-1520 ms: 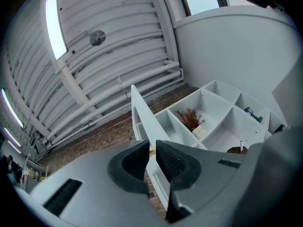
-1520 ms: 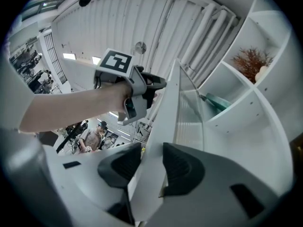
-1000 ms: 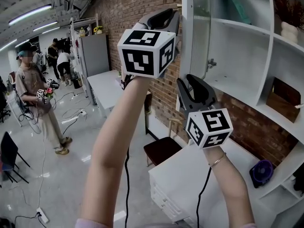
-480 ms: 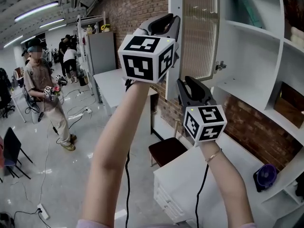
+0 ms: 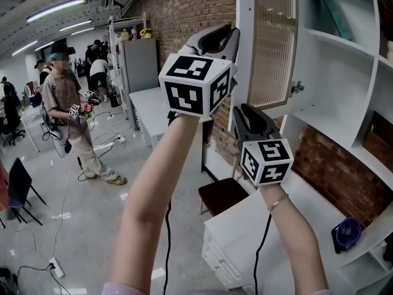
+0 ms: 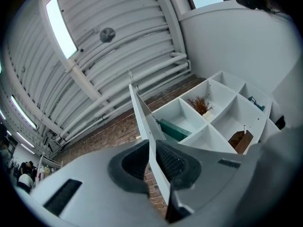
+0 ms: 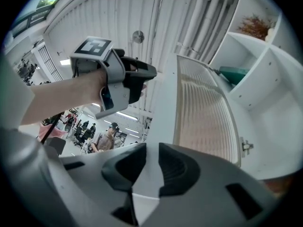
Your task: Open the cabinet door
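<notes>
**Clerk:** Firstly, the head view?

**Checker:** One white-framed cabinet door with ribbed glass panel (image 5: 273,42), swung out from the white open-shelf cabinet (image 5: 334,78) on the red brick wall (image 5: 178,11). At the door's outer edge, high up, is the left hand-held gripper (image 5: 216,39). Lower on that edge is the right hand-held gripper (image 5: 249,117).

**Clerk:** Left gripper view?

**Checker:** Jaws narrow, pads clamped on the door's thin edge.

**Clerk:** Right gripper view?

**Checker:** Jaws have just been closing. The door's white frame stands between them, pads close beside it, no clamp evident. The other gripper shows above, at the same edge.
</notes>
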`<state>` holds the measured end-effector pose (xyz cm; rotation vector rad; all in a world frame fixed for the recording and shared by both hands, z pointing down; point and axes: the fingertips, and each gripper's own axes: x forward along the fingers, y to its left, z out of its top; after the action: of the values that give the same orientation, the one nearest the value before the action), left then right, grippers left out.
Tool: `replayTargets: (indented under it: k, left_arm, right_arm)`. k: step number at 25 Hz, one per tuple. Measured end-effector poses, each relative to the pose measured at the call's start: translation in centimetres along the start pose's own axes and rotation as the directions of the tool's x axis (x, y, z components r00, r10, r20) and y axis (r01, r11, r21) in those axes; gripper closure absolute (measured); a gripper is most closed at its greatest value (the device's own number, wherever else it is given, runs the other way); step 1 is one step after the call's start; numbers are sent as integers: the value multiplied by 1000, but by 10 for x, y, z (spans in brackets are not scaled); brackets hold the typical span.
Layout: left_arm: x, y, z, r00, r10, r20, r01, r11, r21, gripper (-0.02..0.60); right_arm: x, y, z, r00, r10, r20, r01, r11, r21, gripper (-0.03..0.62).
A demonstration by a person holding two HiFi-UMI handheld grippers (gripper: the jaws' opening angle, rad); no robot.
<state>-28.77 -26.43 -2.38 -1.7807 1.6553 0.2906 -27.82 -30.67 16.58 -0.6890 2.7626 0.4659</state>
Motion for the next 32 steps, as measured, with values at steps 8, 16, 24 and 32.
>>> replayTargets:
  k: [8,16,24,32]
  left_arm:
    - [-21,-1,-29,999,5,-40,-6,1000,-24,549]
    - [-52,-17,-61,997,-10,-81,3,996,-89,549]
    - [-85,-46,-90,992,-29,-122,13,991,-136,549]
    - [-119,-75,-125,982,-51,-183,12,978,-210,561]
  right_arm:
    - [3,5,-1,1000,-2,21,2,1000,12,543]
    - [-15,9,-6,1000,-3,29,1,998,66,548]
    - [-57,8,-26,999,-35,-4,35,995,90,548]
    - [-98,11,-41,997,-65,-46,70,991,118,549]
